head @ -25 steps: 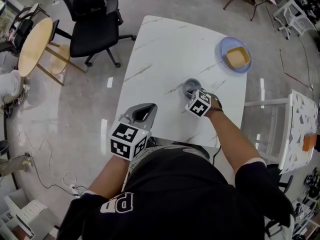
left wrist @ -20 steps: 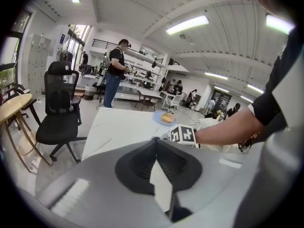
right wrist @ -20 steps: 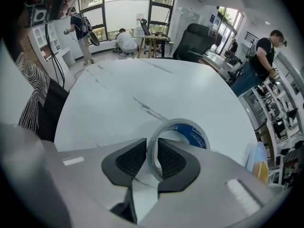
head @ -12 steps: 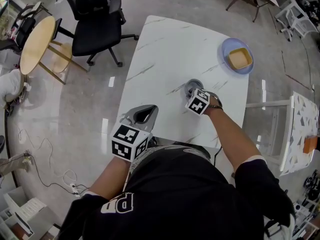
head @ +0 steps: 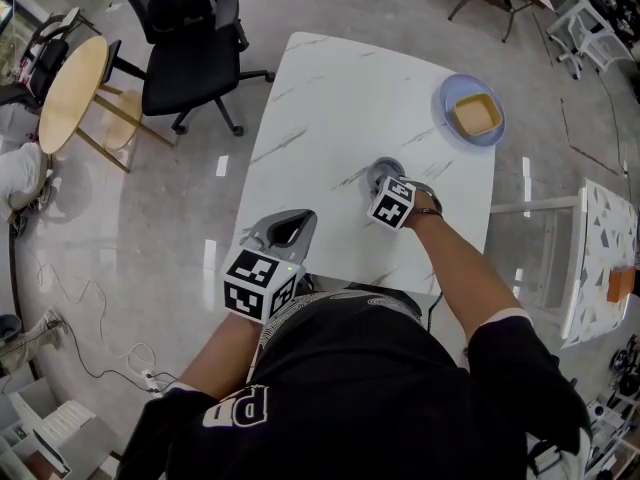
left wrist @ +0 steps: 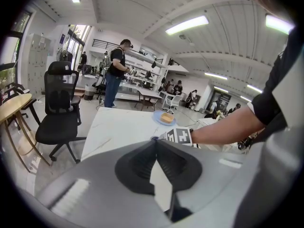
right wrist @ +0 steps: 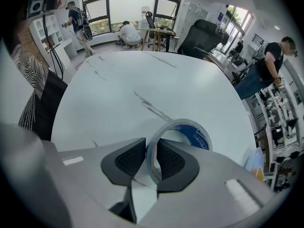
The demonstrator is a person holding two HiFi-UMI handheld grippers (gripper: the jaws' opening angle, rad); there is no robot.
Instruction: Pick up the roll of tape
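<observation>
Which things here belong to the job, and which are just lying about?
Job: tape; right gripper, jaws shut on it; white table.
Lying about: plate; tan block; chair; round table; left gripper, shut, empty.

One white table (head: pixel 340 98), one roll of tape (right wrist: pixel 195 136), one blue plate (head: pixel 449 120) holding one yellowish square piece (head: pixel 474 115), and two grippers: left gripper (left wrist: pixel 155 144), right gripper (right wrist: pixel 151 148). One black office chair (head: pixel 190 58), one round wooden table (head: pixel 70 88). Right gripper view gives three people: one standing person (right wrist: pixel 75 14), one crouched person (right wrist: pixel 128 32), one person at the far side (right wrist: pixel 266 65). The left gripper view has maybe a few more far back, too small to count.
</observation>
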